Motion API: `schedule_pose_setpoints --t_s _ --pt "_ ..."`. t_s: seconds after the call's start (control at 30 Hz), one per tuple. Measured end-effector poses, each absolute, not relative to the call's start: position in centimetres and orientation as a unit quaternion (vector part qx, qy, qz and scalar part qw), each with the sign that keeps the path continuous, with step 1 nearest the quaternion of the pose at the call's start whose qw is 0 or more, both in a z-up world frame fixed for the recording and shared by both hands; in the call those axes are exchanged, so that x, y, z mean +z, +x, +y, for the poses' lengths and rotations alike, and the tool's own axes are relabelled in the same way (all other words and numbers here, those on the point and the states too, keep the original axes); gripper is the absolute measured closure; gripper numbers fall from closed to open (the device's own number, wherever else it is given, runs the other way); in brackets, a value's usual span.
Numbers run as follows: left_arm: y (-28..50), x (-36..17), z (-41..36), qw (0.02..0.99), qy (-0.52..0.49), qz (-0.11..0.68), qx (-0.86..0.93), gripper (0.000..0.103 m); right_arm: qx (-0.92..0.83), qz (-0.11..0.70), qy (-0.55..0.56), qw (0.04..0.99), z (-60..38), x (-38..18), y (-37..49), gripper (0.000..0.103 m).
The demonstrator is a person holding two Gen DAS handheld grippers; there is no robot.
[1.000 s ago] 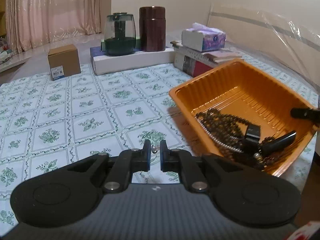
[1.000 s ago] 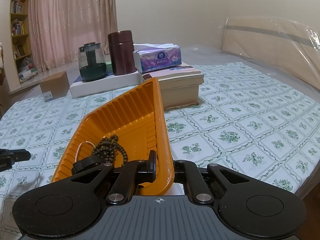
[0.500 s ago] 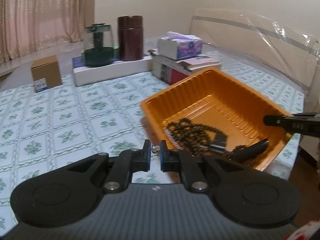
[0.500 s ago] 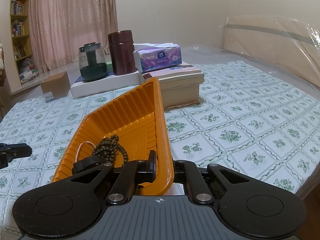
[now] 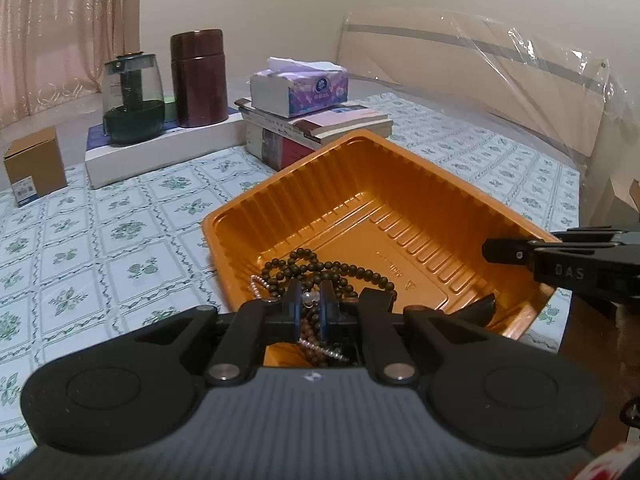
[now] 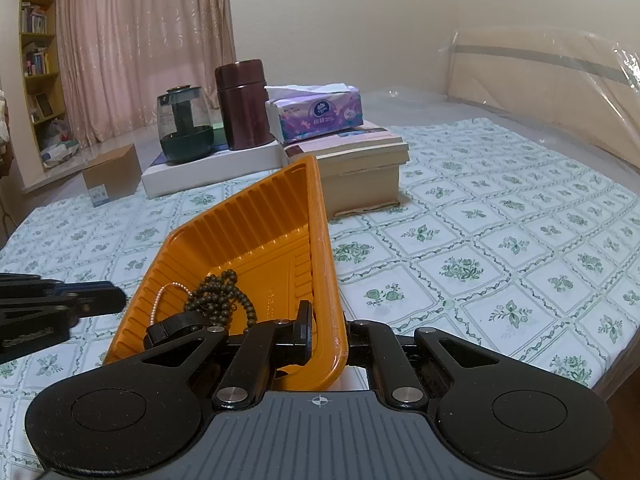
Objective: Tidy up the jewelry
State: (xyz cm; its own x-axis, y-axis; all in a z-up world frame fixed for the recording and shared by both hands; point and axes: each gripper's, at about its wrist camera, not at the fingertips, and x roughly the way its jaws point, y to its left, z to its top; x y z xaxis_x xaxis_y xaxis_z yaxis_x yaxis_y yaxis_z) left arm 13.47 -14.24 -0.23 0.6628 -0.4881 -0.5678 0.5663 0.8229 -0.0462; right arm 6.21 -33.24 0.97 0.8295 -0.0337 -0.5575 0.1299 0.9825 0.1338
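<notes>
An orange ribbed tray (image 5: 400,184) stands on the flowered tablecloth. In it lie a dark bead necklace (image 5: 340,268), a thin pearl chain (image 6: 170,290) and a black strap (image 6: 172,326). My left gripper (image 5: 309,300) is shut on a small pearl-like bead and hangs over the tray's near left rim. My right gripper (image 6: 324,332) is shut on the tray's near wall (image 6: 326,280); one finger is inside, the other outside. The right gripper also shows in the left wrist view (image 5: 560,258), and the left in the right wrist view (image 6: 60,300).
At the back stand a tissue box (image 5: 298,86) on stacked books (image 5: 320,128), a brown canister (image 5: 198,76) and a glass kettle (image 5: 132,100) on a white box, and a cardboard box (image 5: 34,164). The table edge runs at the right (image 6: 616,364).
My left gripper has swung right with its bead, from above the tablecloth to over the tray's near left rim. The right gripper has kept its hold on the tray wall.
</notes>
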Motion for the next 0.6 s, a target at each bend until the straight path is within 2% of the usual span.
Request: schedule_pose_setpoints --t_s 0.07,0.1,0.13,0.17,0.6 --pt "13.7 -0.6 -14.5 0.908 0.071 0.291 -0.291 0.093 -0.043 0.289 0.084 0.953 -33.3 1.0 6.2 0.095" --pt "13.7 -0.7 -14.6 0.909 0.074 0.289 -0.290 0.089 -0.043 0.289 0.085 0.953 -33.3 0.9 6.3 0.095" --pt "13.6 -0.8 -14.5 0.910 0.076 0.288 -0.288 0.081 -0.043 0.289 0.085 0.953 -33.3 0.9 6.3 0.095" --pt "13.5 -0.8 -14.2 0.912 0.075 0.285 -0.286 0.079 -0.042 0.289 0.085 0.953 -33.3 0.9 6.2 0.095" --pt "10.9 -1.5 -7.7 0.928 0.048 0.306 -0.205 0.079 -0.036 0.292 0.090 0.951 -33.8 0.6 6.2 0.095"
